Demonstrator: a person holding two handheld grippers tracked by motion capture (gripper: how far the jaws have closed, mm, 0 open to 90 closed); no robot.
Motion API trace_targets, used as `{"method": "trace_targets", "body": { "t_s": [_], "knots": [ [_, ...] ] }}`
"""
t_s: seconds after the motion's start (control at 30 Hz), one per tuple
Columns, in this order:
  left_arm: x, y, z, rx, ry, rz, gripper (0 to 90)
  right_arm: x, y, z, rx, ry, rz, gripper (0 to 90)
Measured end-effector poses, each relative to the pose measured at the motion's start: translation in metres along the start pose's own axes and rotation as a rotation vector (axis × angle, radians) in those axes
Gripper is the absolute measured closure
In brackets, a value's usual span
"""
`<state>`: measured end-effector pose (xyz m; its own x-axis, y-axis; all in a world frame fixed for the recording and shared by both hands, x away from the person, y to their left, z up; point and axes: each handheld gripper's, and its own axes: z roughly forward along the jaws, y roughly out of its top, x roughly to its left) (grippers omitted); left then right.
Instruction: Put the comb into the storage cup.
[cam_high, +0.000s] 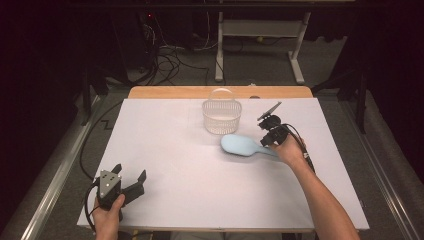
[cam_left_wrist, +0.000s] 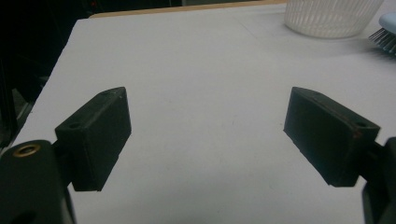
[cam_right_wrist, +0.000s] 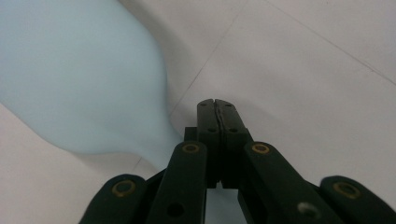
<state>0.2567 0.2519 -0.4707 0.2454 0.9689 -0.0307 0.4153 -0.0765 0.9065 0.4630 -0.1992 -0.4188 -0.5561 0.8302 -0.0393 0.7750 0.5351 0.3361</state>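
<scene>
Left gripper rests at the near left corner of the white surface, fingers released and spread wide with nothing between them, pointed up the board; the hand grips it from below the near edge, forearm barely in frame. Mid-board, toward the far side, stands a white ribbed plastic basket with its handle up. Just right of and nearer than the basket lies a light blue hairbrush, bristles down, head toward the basket, handle running right under the right gripper. Its fingers are clenched tight together; whether they pinch the handle below them cannot be told. Step in hand is judged as taking hold of the brush handle. The next move likely calls for a firm grip, then a lift toward the basket. Right forearm reaches diagonally from the near right, wrist bent inward.
</scene>
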Motion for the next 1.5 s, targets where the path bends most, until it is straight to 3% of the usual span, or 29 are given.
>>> {"method": "trace_targets", "body": {
  "t_s": [1.5],
  "knots": [
    [-0.002, 0.0, 0.0, 0.003, 0.0, 0.008, 15.6, 0.01, -0.027, -0.007, -0.016, 0.031, -0.041, 90.0]
  ]
}}
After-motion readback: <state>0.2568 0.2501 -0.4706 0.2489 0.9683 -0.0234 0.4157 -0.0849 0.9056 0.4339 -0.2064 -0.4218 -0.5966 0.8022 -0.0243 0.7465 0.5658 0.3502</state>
